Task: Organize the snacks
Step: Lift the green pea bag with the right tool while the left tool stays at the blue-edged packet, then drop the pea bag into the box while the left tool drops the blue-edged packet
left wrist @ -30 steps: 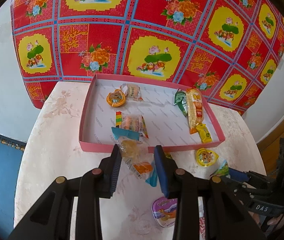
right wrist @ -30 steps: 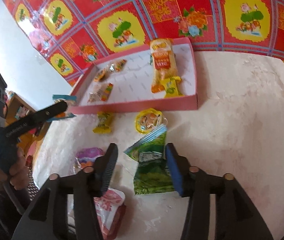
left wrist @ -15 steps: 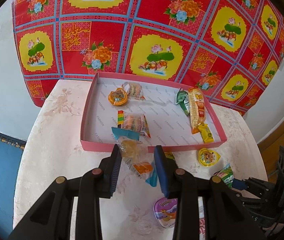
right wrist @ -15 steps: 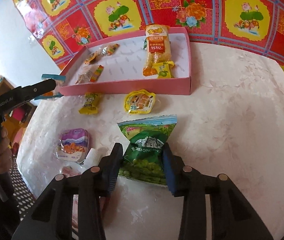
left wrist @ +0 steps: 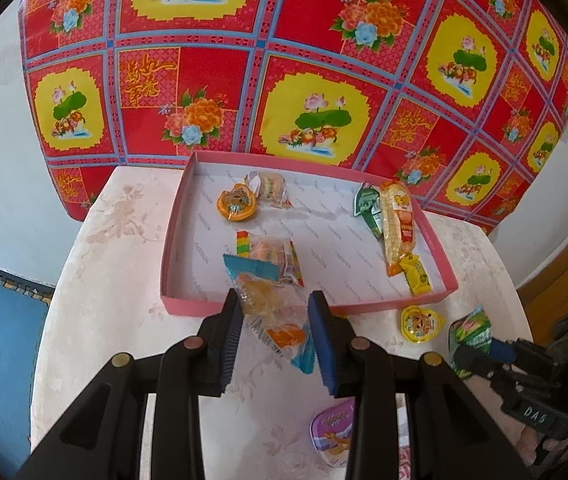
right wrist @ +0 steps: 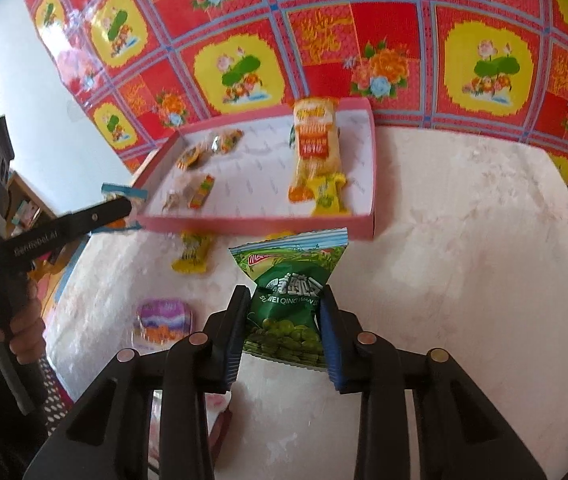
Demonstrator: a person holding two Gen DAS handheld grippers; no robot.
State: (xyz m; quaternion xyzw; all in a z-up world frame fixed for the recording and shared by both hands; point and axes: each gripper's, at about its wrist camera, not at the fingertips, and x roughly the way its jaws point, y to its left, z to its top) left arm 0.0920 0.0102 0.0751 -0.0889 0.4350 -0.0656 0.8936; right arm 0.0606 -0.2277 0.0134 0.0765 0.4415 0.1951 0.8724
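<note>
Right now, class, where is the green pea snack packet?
In the right wrist view, the green pea packet is pinched in the right gripper, lifted above the table, just in front of the pink tray's near wall.

A lived-in home, by the look of it. A bright floral cloth point(left wrist: 303, 80) hangs behind a round marble-patterned table point(left wrist: 116, 280) against plain walls.
</note>
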